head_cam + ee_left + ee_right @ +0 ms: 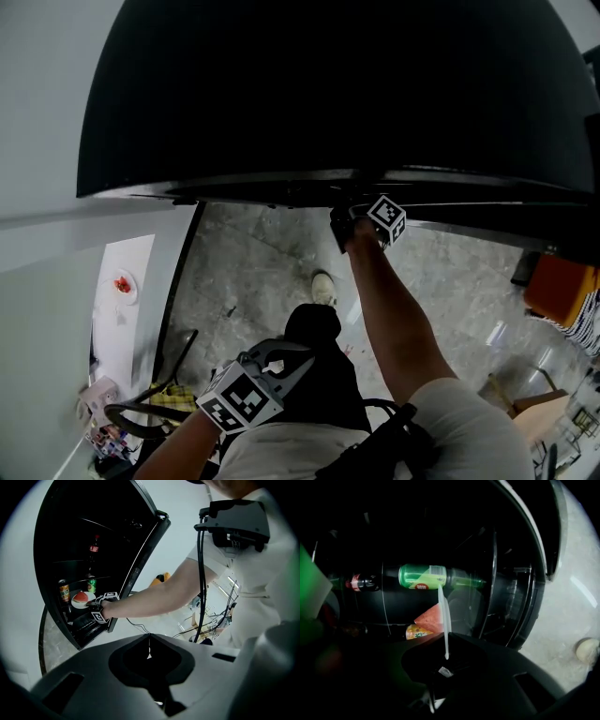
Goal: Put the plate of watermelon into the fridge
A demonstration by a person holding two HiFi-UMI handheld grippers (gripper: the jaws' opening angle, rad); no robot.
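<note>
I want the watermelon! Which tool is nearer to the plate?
Right. The right tool grips the plate by its rim inside the fridge; the left tool hangs outside the fridge, well away from it.

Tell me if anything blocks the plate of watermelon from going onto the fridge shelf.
Nothing visible blocks it. The fridge door is open, and the right tool holds the plate of watermelon at the shelf. A green can and an orange can stand close beyond it and may limit depth.

The fridge (pixel 328 94) has a smooth matt shell; the floor (pixel 253 272) is polished mottled stone; the plate (pixel 446 620) smooth and glossy.
</note>
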